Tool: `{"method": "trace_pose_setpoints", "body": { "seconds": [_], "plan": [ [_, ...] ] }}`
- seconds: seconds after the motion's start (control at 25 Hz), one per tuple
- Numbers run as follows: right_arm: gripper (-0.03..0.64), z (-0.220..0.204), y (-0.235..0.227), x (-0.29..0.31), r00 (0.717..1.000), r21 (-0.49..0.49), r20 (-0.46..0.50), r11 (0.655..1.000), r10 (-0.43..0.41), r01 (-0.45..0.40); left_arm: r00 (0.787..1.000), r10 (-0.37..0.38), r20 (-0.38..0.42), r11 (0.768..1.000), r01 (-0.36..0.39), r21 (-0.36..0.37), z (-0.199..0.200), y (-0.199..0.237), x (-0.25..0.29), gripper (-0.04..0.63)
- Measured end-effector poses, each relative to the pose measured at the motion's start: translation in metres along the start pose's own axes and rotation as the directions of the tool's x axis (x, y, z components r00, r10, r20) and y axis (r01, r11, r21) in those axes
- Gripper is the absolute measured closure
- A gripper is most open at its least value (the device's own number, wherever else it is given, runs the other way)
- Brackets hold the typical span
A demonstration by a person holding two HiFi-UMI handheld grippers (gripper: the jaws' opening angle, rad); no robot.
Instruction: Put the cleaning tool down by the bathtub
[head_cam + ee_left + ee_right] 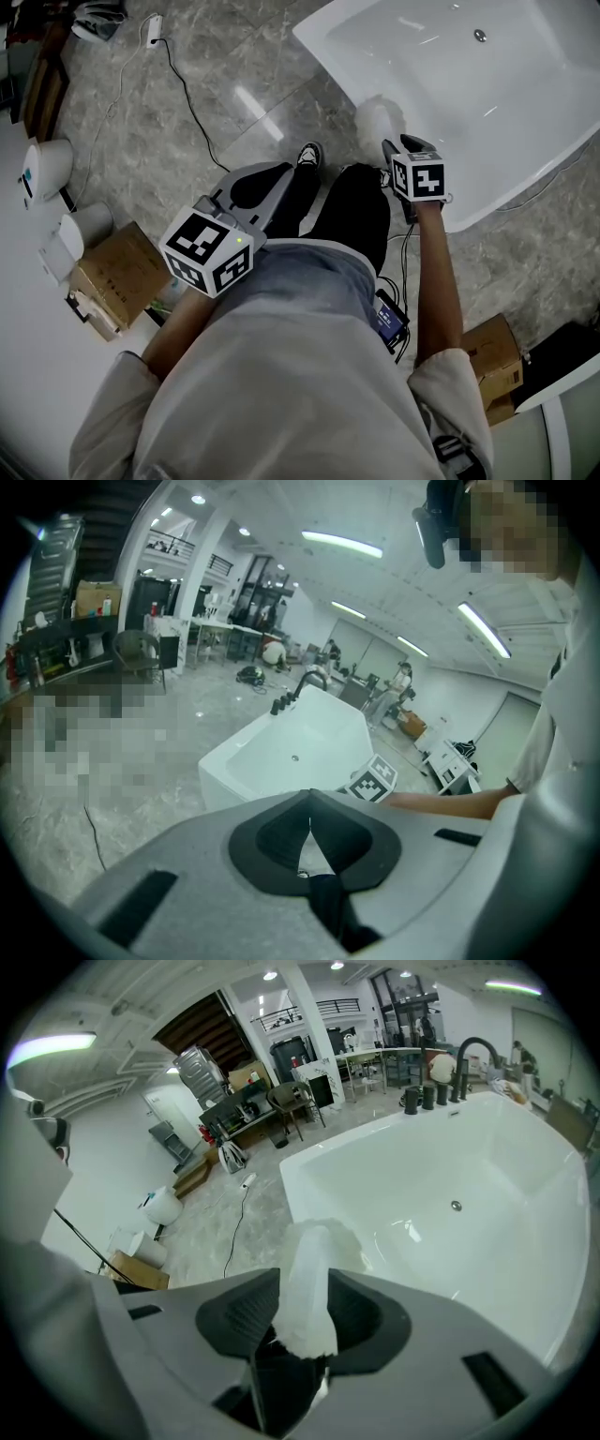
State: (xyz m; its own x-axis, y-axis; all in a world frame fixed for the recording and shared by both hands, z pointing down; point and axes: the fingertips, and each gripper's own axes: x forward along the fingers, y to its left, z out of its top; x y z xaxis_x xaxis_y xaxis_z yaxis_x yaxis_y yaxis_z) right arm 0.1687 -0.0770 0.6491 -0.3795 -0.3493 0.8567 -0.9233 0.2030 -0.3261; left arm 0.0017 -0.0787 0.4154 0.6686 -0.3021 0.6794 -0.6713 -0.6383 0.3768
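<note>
The white bathtub (525, 169) fills the upper right of the head view, and its empty basin (487, 1185) lies ahead in the right gripper view. My right gripper (391, 150) hangs just outside the tub's near rim, shut on a white fluffy cleaning tool (376, 119). The tool's pale handle (307, 1283) stands up between the dark pads. My left gripper (267, 183) is held over the person's legs, away from the tub. In the left gripper view it (308, 825) is shut with nothing in it, and the tub (281, 752) shows beyond it.
Grey marble floor surrounds the tub. A cable (183, 94) trails across it at upper left. A cardboard box (117, 277) and white containers (47, 169) sit at left, and another box (492, 361) at lower right. Black taps (427, 1096) stand on the tub's far rim.
</note>
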Motion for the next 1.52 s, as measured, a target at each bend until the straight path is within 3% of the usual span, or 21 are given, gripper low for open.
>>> {"method": "trace_pose_setpoints", "body": {
  "seconds": [0.64, 1.16, 1.52],
  "plan": [
    [0.494, 0.001, 0.014, -0.037, 0.995, 0.099, 0.072, 0.994, -0.063, 0.056, 0.996, -0.078, 0.032, 0.996, 0.076, 0.037, 0.007, -0.003, -0.013, 0.591],
    [0.531, 0.001, 0.041, -0.079, 0.976, 0.207, 0.162, 0.972, -0.144, 0.109, 0.987, -0.132, 0.095, 0.99, 0.127, 0.054, 0.022, 0.01, -0.034, 0.591],
    [0.537, 0.015, 0.066, -0.097, 0.958, 0.239, 0.235, 0.965, -0.164, 0.106, 0.98, -0.181, 0.081, 0.983, 0.177, 0.055, 0.026, 0.019, -0.041, 0.591]
  ]
}}
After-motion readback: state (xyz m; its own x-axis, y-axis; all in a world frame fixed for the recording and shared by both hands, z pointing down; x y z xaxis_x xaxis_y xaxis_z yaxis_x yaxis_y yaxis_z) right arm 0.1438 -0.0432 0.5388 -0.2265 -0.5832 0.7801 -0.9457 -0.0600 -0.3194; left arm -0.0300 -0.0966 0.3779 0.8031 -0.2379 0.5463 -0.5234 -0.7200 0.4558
